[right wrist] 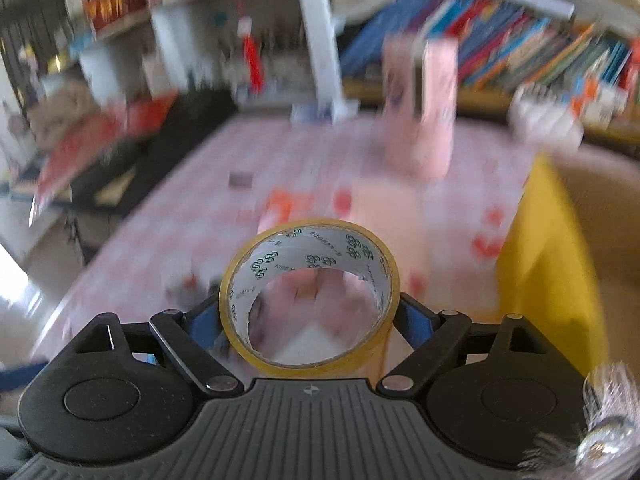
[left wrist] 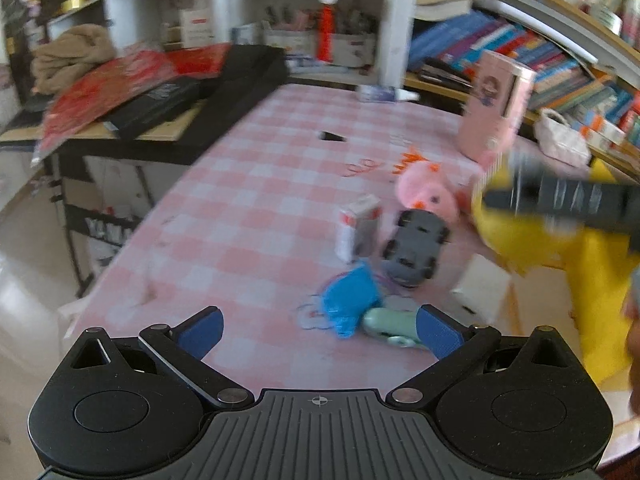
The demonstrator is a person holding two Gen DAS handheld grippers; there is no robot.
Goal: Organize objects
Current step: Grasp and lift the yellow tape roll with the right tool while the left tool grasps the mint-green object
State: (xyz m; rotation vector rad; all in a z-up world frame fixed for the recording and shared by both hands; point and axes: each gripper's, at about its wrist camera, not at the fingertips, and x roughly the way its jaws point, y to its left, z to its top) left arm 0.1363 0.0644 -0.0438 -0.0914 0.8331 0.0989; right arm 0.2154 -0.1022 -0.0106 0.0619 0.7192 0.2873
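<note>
While the right gripper [right wrist: 310, 316] carries a roll of tape [right wrist: 310, 300], its blue pads sit against the roll's two outer sides, low in the middle of the right wrist view, so the jaws are pinching the roll across its width. The roll stands on edge between them with its open hole facing the camera. The picture behind it is heavily blurred, but a pink checked tablecloth [right wrist: 160, 220], a tall pink box [right wrist: 424, 108] in the upper middle and a yellow bin [right wrist: 548, 264] at the right edge can be made out.

The tape looks light and stiff: a card core wound with glossy film. That smooth outer band is probably slippery, so the hold across the full width, pads flat on the outside, seems the safest one; a grip through the hole on one wall would let it swing. It should not crush or break if it is dropped.

The left gripper [left wrist: 318, 332] is spread wide with nothing between its pads, at the bottom of its view. Just beyond it on the cloth lie a blue mask [left wrist: 350, 300], a pale green object [left wrist: 386, 324], a grey toy car [left wrist: 416, 246], a small white and red box [left wrist: 360, 226] and a pink plush toy [left wrist: 426, 192], all close together right of centre.
</note>
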